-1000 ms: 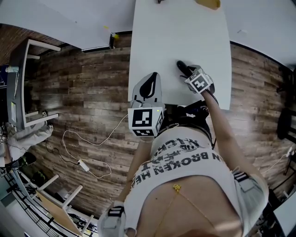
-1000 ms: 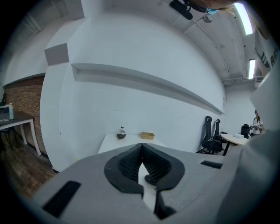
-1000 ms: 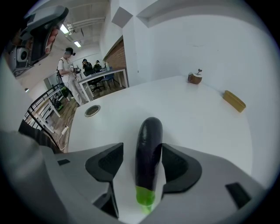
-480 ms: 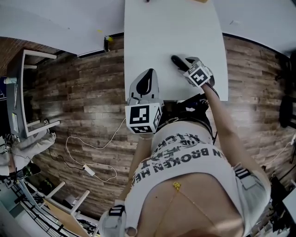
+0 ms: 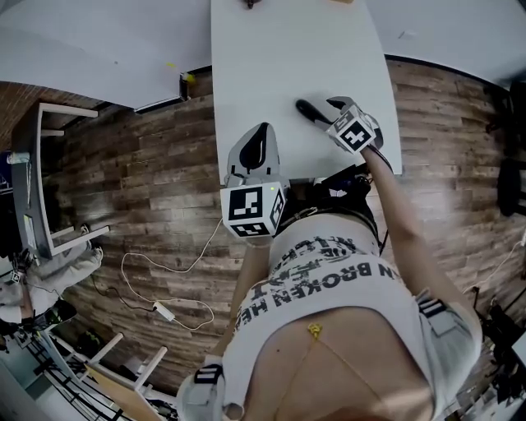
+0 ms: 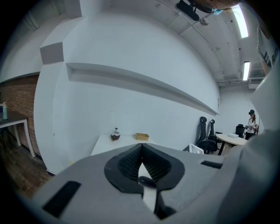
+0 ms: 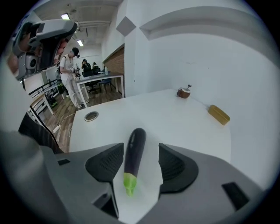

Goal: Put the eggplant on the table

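From overhead the right gripper hides most of the eggplant, and the head view's top edge slices off a small dark thing and a tan block at the table's far end.

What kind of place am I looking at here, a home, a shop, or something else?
Most likely an office or lab workspace: black office chairs near a round table, people standing by a long desk, and strip lights on the ceiling.

The white table fills the head view's upper centre. A dark eggplant lies on it at the centre of the right gripper view. A tan block and a small brown bowl lie further right.
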Demonstrator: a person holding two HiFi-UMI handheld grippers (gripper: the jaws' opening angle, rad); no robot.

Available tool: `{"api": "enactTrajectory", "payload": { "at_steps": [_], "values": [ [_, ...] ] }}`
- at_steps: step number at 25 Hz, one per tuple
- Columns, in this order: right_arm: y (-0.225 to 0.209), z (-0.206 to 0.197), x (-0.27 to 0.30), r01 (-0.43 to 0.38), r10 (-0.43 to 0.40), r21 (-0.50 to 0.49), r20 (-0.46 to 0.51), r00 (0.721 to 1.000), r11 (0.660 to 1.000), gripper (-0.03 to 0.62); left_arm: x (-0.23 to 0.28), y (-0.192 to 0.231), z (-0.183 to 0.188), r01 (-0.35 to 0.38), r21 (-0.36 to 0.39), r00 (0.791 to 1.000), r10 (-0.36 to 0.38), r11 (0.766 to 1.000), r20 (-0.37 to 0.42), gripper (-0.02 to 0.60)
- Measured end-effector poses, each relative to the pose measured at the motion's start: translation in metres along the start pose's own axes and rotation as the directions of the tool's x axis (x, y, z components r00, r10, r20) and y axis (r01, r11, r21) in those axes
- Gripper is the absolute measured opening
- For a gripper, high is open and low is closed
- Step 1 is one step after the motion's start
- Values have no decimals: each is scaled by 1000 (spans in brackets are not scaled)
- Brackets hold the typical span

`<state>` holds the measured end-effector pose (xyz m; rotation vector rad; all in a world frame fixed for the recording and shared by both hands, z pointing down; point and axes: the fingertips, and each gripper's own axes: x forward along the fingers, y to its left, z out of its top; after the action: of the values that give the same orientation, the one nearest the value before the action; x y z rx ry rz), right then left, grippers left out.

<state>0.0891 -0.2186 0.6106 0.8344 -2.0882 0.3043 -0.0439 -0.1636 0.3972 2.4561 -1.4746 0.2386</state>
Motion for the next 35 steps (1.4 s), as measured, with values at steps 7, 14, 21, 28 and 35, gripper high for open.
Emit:
{"api": "enactTrajectory", "payload": {
  "at_steps": [7,14,21,28,35],
  "values": [
    [-1,-4,-19,15,-21,-132,-45,999,991,108,2,-8,-1,16,5,1000,-16,1000,-1,3],
    [9,-5,-33,-9,3,-149,-40,999,989,25,1,-7,-3,18,-1,1000,-18,1000,-9,3],
    [26,0,-43,-37,38,-140,3,999,989,11,0,-10,-7,35,-4,999,-35,999,-15,3],
    [32,28,-70,-35,50,-92,158,986,995,10,3,-19,-10,68,-6,997,-69,998,-24,3],
    [37,54,-101,-32,46,-53,297,954,998,9,4,-26,-12,89,-6,996,-89,996,-25,3]
  ]
}}
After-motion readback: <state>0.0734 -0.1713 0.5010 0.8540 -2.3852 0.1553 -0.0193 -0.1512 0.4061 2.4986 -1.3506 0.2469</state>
